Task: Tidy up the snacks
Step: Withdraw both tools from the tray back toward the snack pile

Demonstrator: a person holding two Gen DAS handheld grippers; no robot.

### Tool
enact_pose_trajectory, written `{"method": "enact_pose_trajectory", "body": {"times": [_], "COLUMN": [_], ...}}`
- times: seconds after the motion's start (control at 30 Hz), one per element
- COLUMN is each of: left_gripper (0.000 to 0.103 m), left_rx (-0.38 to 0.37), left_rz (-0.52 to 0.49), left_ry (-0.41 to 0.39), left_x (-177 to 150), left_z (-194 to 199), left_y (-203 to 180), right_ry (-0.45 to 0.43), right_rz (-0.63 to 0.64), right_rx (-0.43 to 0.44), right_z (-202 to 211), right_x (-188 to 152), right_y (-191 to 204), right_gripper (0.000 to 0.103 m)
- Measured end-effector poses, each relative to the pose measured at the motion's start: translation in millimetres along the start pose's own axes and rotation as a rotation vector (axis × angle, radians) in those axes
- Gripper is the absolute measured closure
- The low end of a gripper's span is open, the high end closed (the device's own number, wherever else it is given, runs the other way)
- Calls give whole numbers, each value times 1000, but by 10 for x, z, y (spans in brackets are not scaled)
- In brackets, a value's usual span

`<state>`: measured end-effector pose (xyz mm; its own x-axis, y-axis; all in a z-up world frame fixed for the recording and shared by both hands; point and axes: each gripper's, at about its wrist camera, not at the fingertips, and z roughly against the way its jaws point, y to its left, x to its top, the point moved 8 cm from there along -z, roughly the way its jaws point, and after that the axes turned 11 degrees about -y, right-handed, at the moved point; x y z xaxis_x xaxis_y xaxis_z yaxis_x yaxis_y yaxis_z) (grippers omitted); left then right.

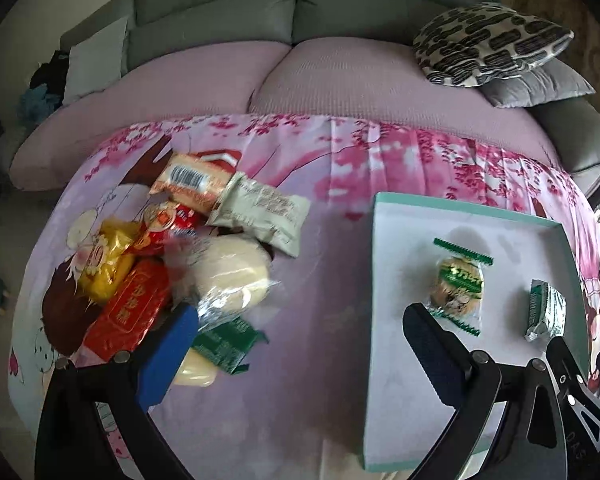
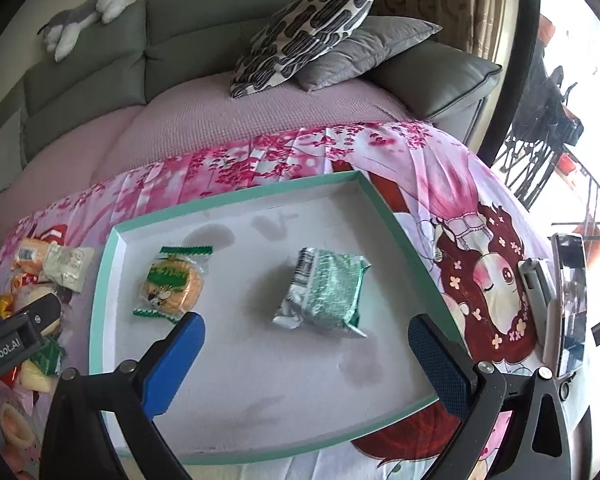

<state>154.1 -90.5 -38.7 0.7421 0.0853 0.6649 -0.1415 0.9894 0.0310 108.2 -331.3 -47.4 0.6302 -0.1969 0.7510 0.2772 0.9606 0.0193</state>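
The tray (image 2: 104,280), white inside with a teal rim, is the landmark. It lies on a tabletop covered by a pink cartoon-print cloth (image 1: 332,280).

Tray contents: 2 snacks.
- 1 round biscuit in a clear wrapper with green serrated ends (image 2: 174,283), near the tray's left wall.
- 1 green foil packet (image 2: 324,294), at the tray centre, well apart from the biscuit.

Left of the tray, on the cloth, lies the loose snack pile (image 1: 188,264). About 9 packets can be counted, though overlap and blur make the count uncertain:
- 1 orange packet with a barcode (image 1: 192,184)
- 1 pale grey-green packet (image 1: 264,216)
- 1 yellow packet (image 1: 108,260)
- 2 red packets
- 1 pale bun in clear film (image 1: 232,272)
- 1 dark green packet (image 1: 224,344)
- 1 pale yellow piece at the near edge

Left tongs (image 1: 296,344): wide open, gripping nothing. The blue finger sits over the near edge of the pile; the black finger sits over the tray's left part, just beside the biscuit.

Right tongs (image 2: 308,354): wide open, gripping nothing, both fingers over the tray's near half, with the foil packet just beyond the tips.

Right of the tray, 1 phone (image 2: 570,300) stands upright in a holder.

Beyond the tray stands 1 grey sofa (image 2: 100,60) carrying 2 cushions, 1 patterned (image 2: 304,36) and 1 plain grey (image 2: 364,48), and 1 plush toy (image 2: 88,12).
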Motion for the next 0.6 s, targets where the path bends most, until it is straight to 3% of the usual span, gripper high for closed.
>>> {"method": "enact_pose_trajectory", "body": {"times": [0.3, 0.6], "left_gripper": [1, 1], "left_rx": [37, -23], "left_rz": [53, 74], "left_ry": [14, -8], "left_x": [36, 67], "left_z": [17, -86], "left_y": [381, 516], "right_ry": [17, 80], "right_rz": [22, -6], "right_rx": [-4, -36], "right_z": [29, -89], "right_x": [1, -131], "right_y": [175, 244], "right_gripper": [0, 0]}}
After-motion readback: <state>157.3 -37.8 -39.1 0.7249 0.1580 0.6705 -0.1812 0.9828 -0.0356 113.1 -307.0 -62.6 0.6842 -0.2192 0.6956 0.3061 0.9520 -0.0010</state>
